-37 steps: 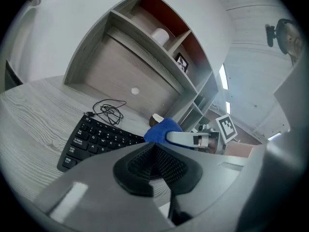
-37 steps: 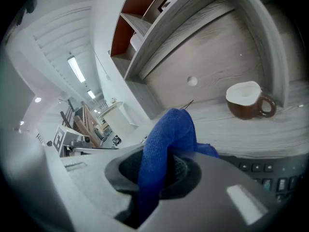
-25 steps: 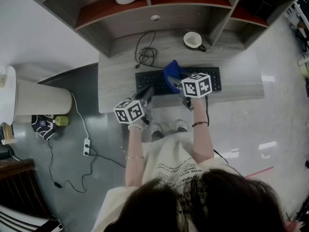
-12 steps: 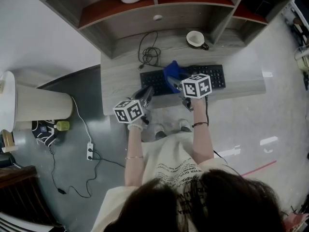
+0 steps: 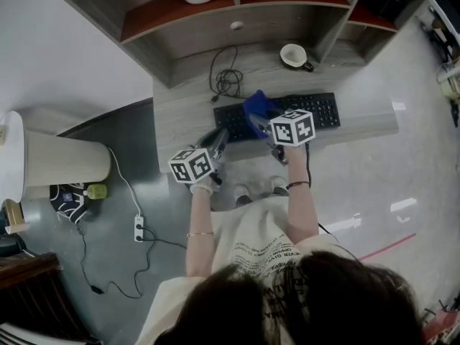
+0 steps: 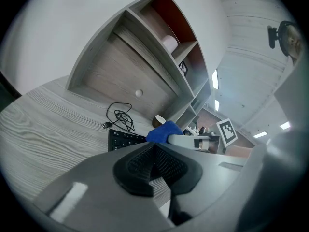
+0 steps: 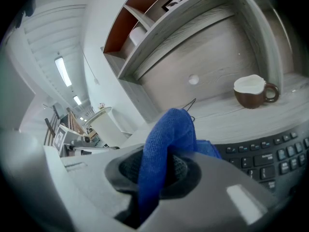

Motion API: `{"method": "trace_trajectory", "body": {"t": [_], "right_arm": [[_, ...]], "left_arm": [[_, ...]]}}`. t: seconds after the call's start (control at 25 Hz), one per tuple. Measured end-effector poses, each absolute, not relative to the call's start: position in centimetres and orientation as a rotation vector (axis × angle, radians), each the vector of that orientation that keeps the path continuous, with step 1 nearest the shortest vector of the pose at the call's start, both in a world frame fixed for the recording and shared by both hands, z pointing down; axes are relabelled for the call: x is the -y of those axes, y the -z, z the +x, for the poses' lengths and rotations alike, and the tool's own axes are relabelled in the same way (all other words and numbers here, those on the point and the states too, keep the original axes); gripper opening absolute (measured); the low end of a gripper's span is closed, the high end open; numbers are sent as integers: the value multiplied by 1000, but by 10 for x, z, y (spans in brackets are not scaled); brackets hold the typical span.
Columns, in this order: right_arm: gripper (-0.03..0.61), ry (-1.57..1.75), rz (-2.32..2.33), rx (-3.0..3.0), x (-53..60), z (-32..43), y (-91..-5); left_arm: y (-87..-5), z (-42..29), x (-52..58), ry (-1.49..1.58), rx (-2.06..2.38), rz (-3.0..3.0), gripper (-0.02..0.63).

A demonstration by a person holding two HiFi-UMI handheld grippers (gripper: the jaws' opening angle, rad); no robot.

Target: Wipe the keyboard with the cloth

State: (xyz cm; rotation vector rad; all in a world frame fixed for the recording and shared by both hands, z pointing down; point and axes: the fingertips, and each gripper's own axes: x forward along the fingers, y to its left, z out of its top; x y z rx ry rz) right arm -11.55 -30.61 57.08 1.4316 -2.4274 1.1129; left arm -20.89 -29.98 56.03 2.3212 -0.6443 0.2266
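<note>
The black keyboard (image 5: 302,111) lies on the grey wooden desk (image 5: 183,113). A blue cloth (image 5: 256,105) rests bunched on the keyboard's left half, and my right gripper (image 5: 260,124) is shut on it. In the right gripper view the cloth (image 7: 166,141) stands up between the jaws of the right gripper (image 7: 159,170), with keys of the keyboard (image 7: 273,153) just beyond. My left gripper (image 5: 220,139) hovers at the desk's front edge, left of the keyboard (image 6: 123,140), apart from it. The left gripper (image 6: 155,166) is shut on nothing.
A brown-and-white mug (image 5: 293,56) stands behind the keyboard under the shelf unit (image 5: 215,31). A coiled black cable (image 5: 228,82) lies behind the keyboard's left end. On the floor to the left are a white cylindrical bin (image 5: 61,160) and a power strip (image 5: 139,228).
The right gripper and cloth have slid slightly left along the keyboard. The left gripper has stayed at the desk's front edge.
</note>
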Motion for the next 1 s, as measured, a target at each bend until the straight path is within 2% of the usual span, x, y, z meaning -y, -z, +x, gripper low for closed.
{"method": "trace_trajectory", "body": {"t": [1.0], "right_arm": [[52,-1087,1415,2449,320,-181,-570]], "left_arm": [[-561,-276,307,-227,669,2322,-3]]}}
